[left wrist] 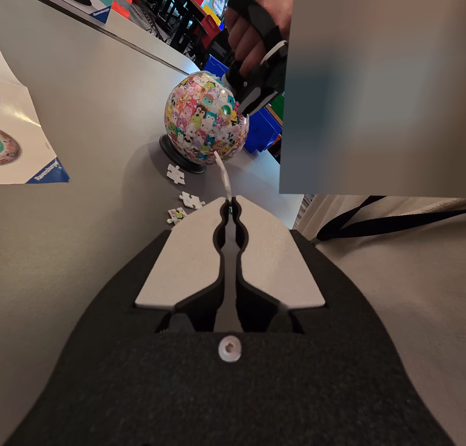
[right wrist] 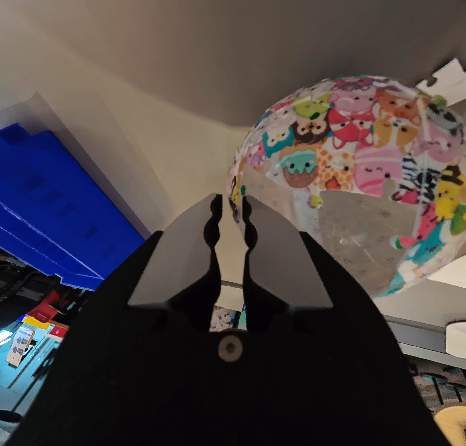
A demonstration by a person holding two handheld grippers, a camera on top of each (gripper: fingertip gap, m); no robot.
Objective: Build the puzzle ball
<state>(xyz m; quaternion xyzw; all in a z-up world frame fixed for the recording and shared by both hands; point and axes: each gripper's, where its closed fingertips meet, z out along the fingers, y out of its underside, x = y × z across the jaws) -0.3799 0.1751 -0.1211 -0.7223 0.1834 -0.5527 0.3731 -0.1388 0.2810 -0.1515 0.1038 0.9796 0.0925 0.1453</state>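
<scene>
**Piece held at the puzzle ball**

The left gripper (left wrist: 230, 200) pinches a white puzzle piece (left wrist: 224, 175), its far end touching the puzzle ball (left wrist: 201, 119) on its black stand (left wrist: 176, 154) on the grey surface (left wrist: 88, 93). The right gripper (right wrist: 232, 197), slightly apart and empty, sits at the ball's open gap.

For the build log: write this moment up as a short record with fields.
ball: puzzle ball on a black stand, part built; a gap in its shell shows in the right wrist view
left gripper: shut on a puzzle piece, held edge-on, reaching toward the ball's lower side
right gripper: open, empty, at the ball's upper edge
loose pieces: two white-side-up, one picture-side-up, on the table in front of the stand
</scene>
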